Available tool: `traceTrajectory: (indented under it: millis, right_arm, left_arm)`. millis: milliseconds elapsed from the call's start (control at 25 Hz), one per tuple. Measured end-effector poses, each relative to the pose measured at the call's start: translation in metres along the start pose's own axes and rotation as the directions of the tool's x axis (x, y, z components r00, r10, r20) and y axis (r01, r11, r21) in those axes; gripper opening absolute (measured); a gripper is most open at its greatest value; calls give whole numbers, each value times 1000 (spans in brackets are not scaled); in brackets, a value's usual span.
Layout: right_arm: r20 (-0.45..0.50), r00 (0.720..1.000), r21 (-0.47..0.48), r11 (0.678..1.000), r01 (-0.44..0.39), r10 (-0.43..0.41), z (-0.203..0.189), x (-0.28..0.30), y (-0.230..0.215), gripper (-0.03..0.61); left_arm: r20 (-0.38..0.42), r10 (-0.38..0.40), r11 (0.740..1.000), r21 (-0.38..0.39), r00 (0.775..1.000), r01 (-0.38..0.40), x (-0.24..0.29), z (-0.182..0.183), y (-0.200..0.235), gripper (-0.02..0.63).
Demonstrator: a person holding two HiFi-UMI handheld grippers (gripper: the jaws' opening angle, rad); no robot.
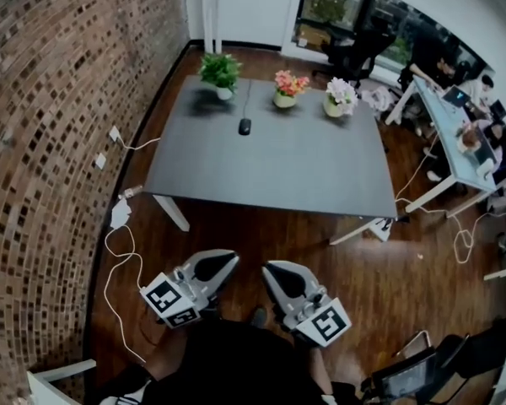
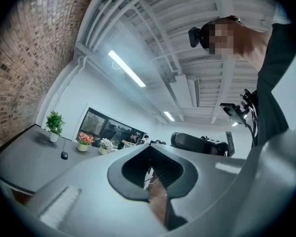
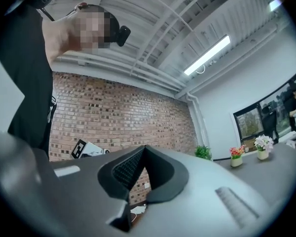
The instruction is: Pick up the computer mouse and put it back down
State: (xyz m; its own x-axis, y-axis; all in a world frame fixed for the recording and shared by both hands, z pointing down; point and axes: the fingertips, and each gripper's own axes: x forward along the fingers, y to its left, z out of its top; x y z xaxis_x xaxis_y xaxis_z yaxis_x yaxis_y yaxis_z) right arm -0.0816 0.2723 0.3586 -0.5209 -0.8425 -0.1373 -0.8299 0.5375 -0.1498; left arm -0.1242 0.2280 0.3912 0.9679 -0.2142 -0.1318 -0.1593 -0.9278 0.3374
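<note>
The left gripper [image 1: 226,260] and the right gripper [image 1: 271,270] are held side by side, close in front of the person's body. Their tips lean slightly toward each other and point at the near edge of the table [image 1: 270,167], well short of it. Each gripper's jaws are pressed together with nothing between them.

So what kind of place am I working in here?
Most likely an open-plan office. A long grey table carries a computer mouse and a row of potted plants. To the right, people sit at a white desk, and a black office chair stands beyond the table.
</note>
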Motion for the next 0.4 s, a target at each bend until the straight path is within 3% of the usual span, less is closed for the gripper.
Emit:
traceTrajectory:
  millis: [400]
  right_arm:
    - [2,999,-1,999,-47,47,-1,16,11,0]
  left_arm:
    - [19,44,999,9,999,-44,-17,7,9,3]
